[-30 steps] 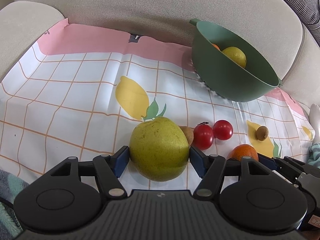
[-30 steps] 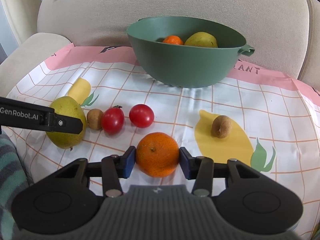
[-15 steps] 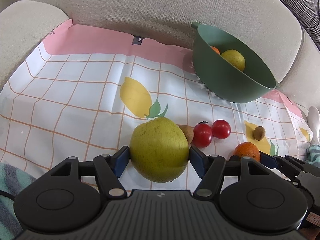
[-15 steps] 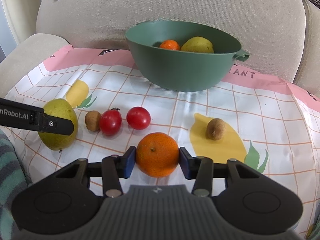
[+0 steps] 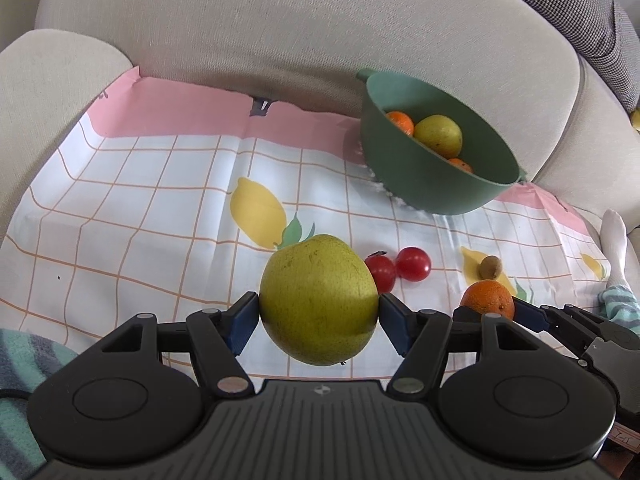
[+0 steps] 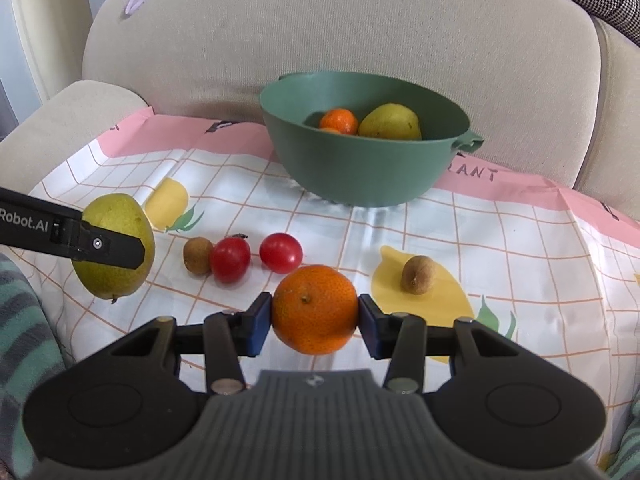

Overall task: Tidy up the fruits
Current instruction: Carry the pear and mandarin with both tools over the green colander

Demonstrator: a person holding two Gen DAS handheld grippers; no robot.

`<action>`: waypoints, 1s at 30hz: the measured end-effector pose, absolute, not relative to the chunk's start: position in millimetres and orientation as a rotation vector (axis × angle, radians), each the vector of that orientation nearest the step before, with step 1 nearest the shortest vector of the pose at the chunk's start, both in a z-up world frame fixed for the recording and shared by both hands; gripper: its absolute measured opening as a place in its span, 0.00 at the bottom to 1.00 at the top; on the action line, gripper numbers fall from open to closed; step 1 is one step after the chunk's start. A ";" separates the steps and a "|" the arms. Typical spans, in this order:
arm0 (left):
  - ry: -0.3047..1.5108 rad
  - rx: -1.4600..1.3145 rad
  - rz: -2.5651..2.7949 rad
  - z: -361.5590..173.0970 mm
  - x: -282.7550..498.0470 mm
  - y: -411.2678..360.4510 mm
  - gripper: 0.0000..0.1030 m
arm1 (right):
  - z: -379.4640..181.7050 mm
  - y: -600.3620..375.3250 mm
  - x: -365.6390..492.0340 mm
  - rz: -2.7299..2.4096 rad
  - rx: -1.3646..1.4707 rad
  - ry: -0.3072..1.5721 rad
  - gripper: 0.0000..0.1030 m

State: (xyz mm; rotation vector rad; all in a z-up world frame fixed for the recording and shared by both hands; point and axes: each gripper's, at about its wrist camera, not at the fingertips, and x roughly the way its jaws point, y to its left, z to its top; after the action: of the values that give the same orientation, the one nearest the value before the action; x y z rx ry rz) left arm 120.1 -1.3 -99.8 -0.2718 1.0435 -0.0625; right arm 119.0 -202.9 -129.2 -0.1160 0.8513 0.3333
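My left gripper point(image 5: 319, 316) is shut on a green pear point(image 5: 318, 300) and holds it above the cloth; the pear also shows at the left of the right wrist view point(image 6: 120, 236). My right gripper point(image 6: 315, 322) is shut on an orange point(image 6: 315, 308), lifted off the cloth; it shows in the left wrist view point(image 5: 487, 300). The green bowl point(image 6: 360, 176) stands at the back and holds a pear point(image 6: 390, 122) and oranges point(image 6: 339, 121). Two red tomatoes point(image 6: 231, 259) point(image 6: 281, 252) and two small brown fruits point(image 6: 197, 255) point(image 6: 418, 274) lie on the cloth.
A checked cloth with lemon prints point(image 6: 500, 248) covers the sofa seat. The beige sofa back point(image 6: 340, 32) rises just behind the bowl and an armrest point(image 6: 68, 120) is at the left. A striped teal blanket point(image 6: 24, 320) lies at the near left.
Both grippers have risen with their fruit, the pear and the orange now clear of the cloth. The views look more down into the bowl.
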 end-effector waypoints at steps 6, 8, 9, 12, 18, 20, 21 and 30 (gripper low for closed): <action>1.006 -0.234 -0.096 -79.6 117.8 -8.7 0.73 | -109.2 -208.0 113.4 0.340 -0.098 0.800 0.42; 0.997 -0.223 -0.111 -72.9 119.1 -11.6 0.73 | -101.8 -209.1 113.1 0.342 -0.096 0.779 0.42; 0.994 -0.215 -0.119 -69.8 120.2 -13.3 0.73 | -98.3 -209.8 113.1 0.345 -0.095 0.770 0.42; 0.983 -0.181 -0.144 -60.0 124.7 -18.9 0.73 | -88.5 -211.0 113.2 0.360 -0.101 0.744 0.42; 0.950 -0.125 -0.183 -38.7 139.9 -31.9 0.73 | -67.4 -215.9 117.7 0.398 -0.108 0.696 0.42; 0.939 -0.102 -0.201 -31.9 147.2 -37.9 0.73 | -60.6 -217.0 121.3 0.412 -0.121 0.682 0.42; 0.935 -0.094 -0.210 -28.4 151.0 -40.2 0.73 | -57.2 -217.2 123.6 0.418 -0.131 0.674 0.42; 0.922 -0.034 -0.292 -7.6 193.4 -60.8 0.73 | -31.8 -221.2 158.6 0.457 -0.205 0.643 0.42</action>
State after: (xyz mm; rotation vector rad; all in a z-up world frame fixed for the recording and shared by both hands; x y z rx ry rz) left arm 193.4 -60.8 -7.6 -0.0336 0.9220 -0.2918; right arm 158.6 -221.2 -31.8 -0.2054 0.6430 0.4569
